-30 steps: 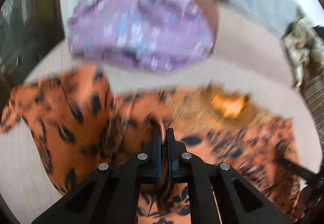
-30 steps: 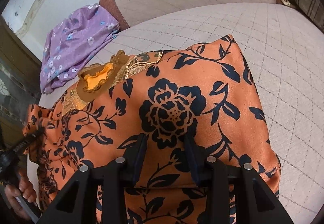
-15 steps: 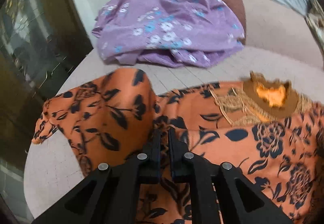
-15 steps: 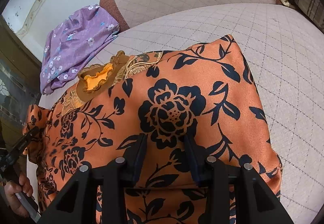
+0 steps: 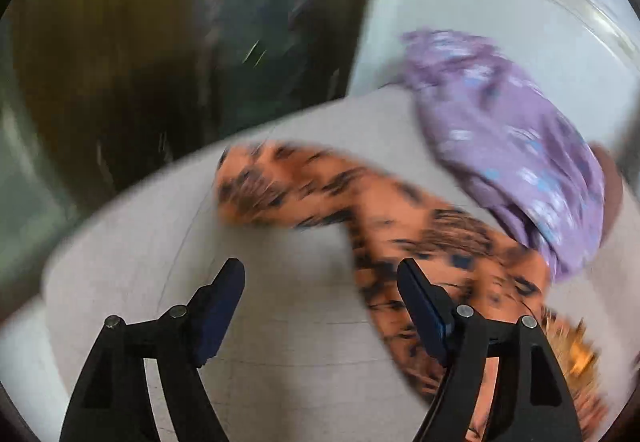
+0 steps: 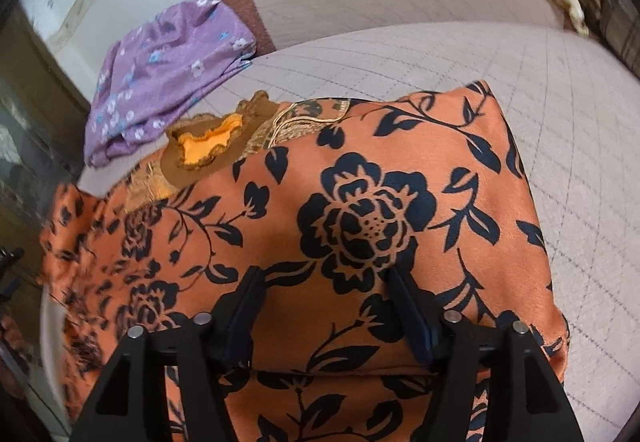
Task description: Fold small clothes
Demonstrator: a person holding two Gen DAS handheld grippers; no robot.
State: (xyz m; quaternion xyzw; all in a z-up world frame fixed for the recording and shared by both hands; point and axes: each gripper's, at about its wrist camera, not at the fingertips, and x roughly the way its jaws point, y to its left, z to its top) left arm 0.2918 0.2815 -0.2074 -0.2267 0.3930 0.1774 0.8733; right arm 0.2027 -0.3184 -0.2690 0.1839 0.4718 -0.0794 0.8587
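the orange flowered dress (image 6: 360, 210) lies spread on the quilted cushion (image 6: 560, 122), its sleeve (image 5: 288, 186) stretched out to one side. the left gripper (image 5: 320, 282) has just been opening and now stands wide over bare cushion, nothing between its jaws. the right gripper (image 6: 324, 294) has also just been opening, its jaws apart over the dress. a purple flowered garment (image 6: 168, 74) lies beyond the collar.
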